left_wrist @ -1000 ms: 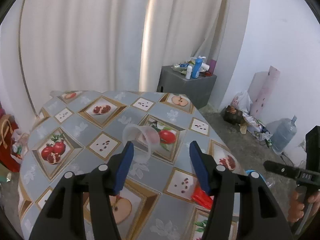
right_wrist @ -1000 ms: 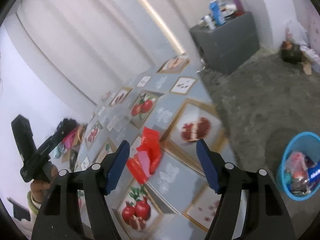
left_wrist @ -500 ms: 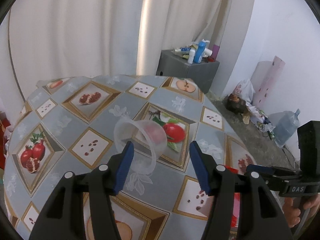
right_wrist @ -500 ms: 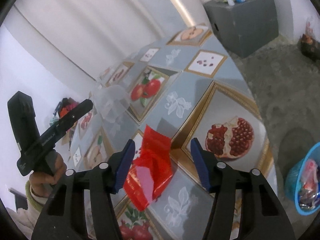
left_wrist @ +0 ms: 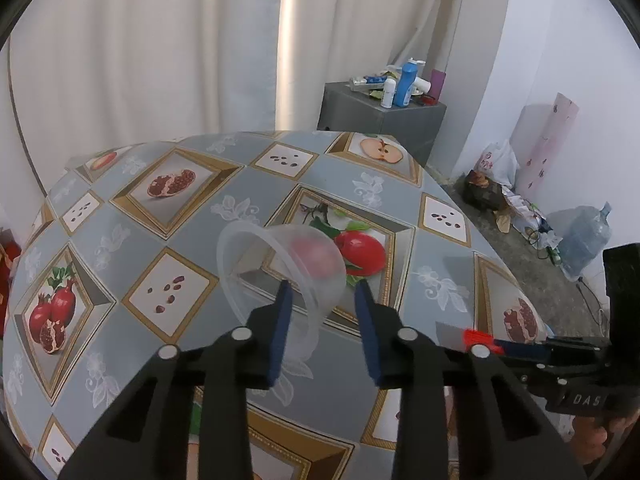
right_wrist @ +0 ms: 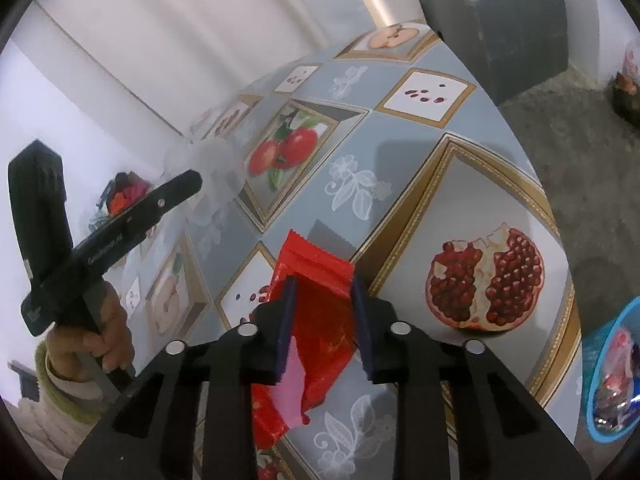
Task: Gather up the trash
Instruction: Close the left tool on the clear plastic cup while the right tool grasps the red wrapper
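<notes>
A clear plastic cup (left_wrist: 276,272) lies on its side on the fruit-print tablecloth (left_wrist: 192,240). My left gripper (left_wrist: 322,302) is open, its blue fingers on either side of the cup's lower wall, with a gap still showing. A red wrapper (right_wrist: 320,316) with a pink inner flap lies on the cloth. My right gripper (right_wrist: 323,294) is open with the wrapper between its fingers; whether the pads touch it I cannot tell. The wrapper's tip shows in the left wrist view (left_wrist: 476,336) at the right gripper's fingers.
A blue trash bin (right_wrist: 612,380) with rubbish stands on the floor at the table's right edge. A grey cabinet (left_wrist: 380,120) with bottles stands beyond the table. Bags and a water jug (left_wrist: 584,236) lie by the right wall. Curtains hang behind.
Both grippers moved forward and down onto their objects. The left fingers narrowed around the cup and the right fingers narrowed around the red wrapper.
</notes>
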